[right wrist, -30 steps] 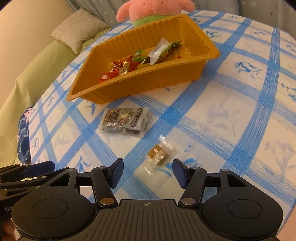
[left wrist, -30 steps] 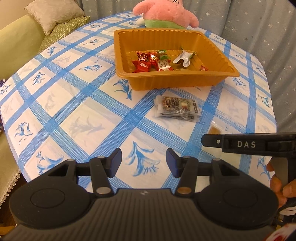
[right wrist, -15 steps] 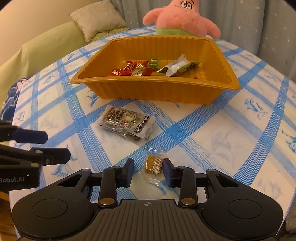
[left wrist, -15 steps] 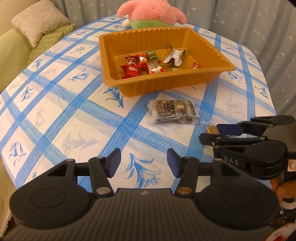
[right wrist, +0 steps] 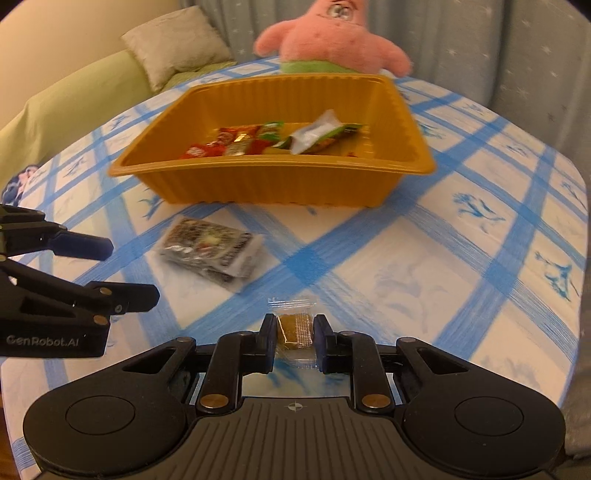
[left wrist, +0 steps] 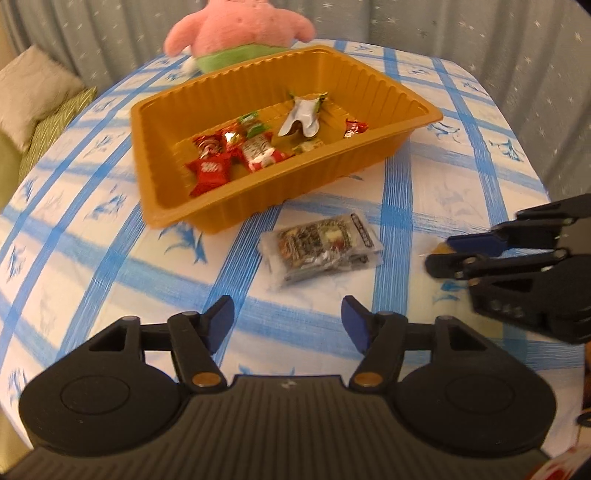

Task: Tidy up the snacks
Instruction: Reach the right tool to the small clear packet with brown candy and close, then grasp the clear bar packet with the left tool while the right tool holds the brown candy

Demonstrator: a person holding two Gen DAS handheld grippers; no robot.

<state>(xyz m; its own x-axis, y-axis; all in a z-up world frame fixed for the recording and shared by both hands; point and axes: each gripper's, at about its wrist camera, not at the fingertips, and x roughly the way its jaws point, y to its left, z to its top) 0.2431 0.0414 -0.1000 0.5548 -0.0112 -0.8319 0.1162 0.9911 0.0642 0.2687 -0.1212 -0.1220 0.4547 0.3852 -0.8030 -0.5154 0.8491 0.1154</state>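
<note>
An orange tray (left wrist: 221, 206) (right wrist: 258, 184) holds several wrapped snacks on the blue-checked tablecloth. A dark snack packet (left wrist: 321, 247) (right wrist: 210, 251) lies on the cloth in front of the tray. My right gripper (right wrist: 294, 330) is shut on a small brown candy in clear wrap (right wrist: 294, 328), low over the cloth. It also shows at the right of the left wrist view (left wrist: 461, 254). My left gripper (left wrist: 287, 319) is open and empty, just short of the dark packet. It shows at the left of the right wrist view (right wrist: 125, 273).
A pink plush toy (left wrist: 236, 33) (right wrist: 332, 40) sits behind the tray. A green sofa with a cushion (right wrist: 177, 48) stands left of the table. A grey curtain hangs behind. The table edge (right wrist: 576, 258) runs along the right.
My right gripper has closed on the small brown candy. My left gripper has moved forward toward the dark packet and stays open.
</note>
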